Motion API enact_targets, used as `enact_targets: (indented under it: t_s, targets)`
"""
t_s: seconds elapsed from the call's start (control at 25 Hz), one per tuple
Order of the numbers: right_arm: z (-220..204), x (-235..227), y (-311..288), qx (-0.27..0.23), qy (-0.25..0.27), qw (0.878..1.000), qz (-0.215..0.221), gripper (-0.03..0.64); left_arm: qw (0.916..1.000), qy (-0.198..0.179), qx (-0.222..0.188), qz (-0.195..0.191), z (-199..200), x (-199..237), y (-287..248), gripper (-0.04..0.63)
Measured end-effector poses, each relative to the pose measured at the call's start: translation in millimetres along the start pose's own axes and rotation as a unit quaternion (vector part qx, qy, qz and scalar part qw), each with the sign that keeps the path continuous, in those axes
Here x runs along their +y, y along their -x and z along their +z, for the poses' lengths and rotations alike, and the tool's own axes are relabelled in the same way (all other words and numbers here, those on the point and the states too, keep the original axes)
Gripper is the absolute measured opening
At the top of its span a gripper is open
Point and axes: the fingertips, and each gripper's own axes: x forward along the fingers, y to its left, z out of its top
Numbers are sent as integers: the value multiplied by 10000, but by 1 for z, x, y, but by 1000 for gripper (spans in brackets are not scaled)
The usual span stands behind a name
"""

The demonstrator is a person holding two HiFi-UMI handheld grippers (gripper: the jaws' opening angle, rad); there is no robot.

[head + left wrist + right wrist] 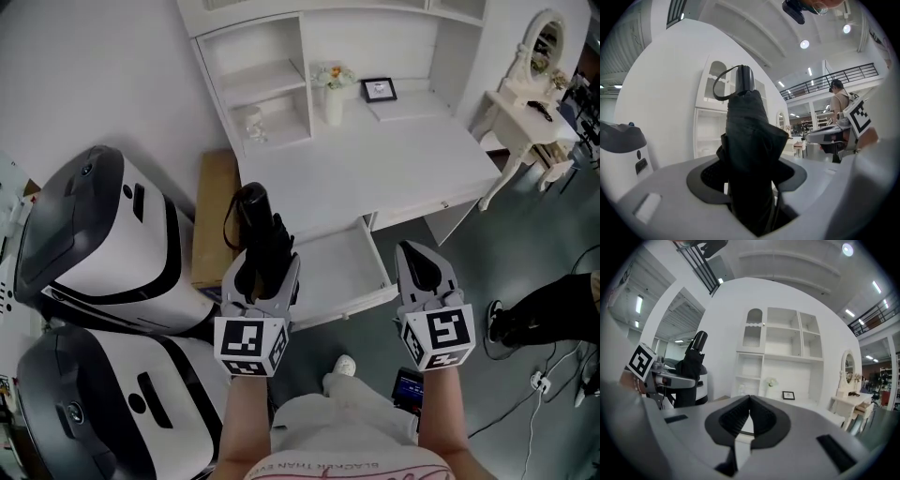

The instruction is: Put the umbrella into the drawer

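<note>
A folded black umbrella (260,236) stands between the jaws of my left gripper (265,270), which is shut on its canopy. Its handle and wrist loop (249,201) point away from me. In the left gripper view the umbrella (749,154) fills the gap between the pads and its handle (745,78) sticks up. My right gripper (424,267) hangs to the right with its pads (740,414) closed together and nothing in them. The white desk's drawer (339,272) stands pulled out, just ahead between both grippers. The left gripper (670,379) with the umbrella shows in the right gripper view.
The white desk (375,169) carries a shelf hutch, a vase of flowers (334,92) and a small picture frame (379,89). Two big white-and-black machines (94,234) and a cardboard box (214,211) stand at left. A white vanity (530,112) and someone's black shoe (511,323) are at right.
</note>
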Motion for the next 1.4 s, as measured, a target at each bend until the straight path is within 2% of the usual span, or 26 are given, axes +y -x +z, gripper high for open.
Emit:
enact_targets:
  t_s: [0.24,0.52,0.72,0.84,1.04,1.24,1.4]
  targets:
    - [-28,-18,-11,354,-152,9991,-147,8,9995,60,213,-241,-23,-9,-22,258]
    - [-49,-17,-26,618,-306,9973,-266,8,9980,176,454,-414,-45,-2,-37,258]
    - [-61,-17,-43,913,-311,9945,-397,8,9947,319,700,-688,-62,6,-58,258]
    - [-71,-21,-49,1028,-356,9925,-564,8,9917,258,833,-945,-74,4,-75,258]
    - [-88,-30,-55,1231,-526,9874,-843,8,9825,198,1265,-1356,-101,-7,-99,258]
    - [-104,-35,-58,1473,-631,9823,-970,8,9717,222,1734,-1592,-125,-16,-116,258]
    - [-117,-36,-59,1645,-650,9796,-951,8,9591,183,2210,-1762,-151,-24,-125,258]
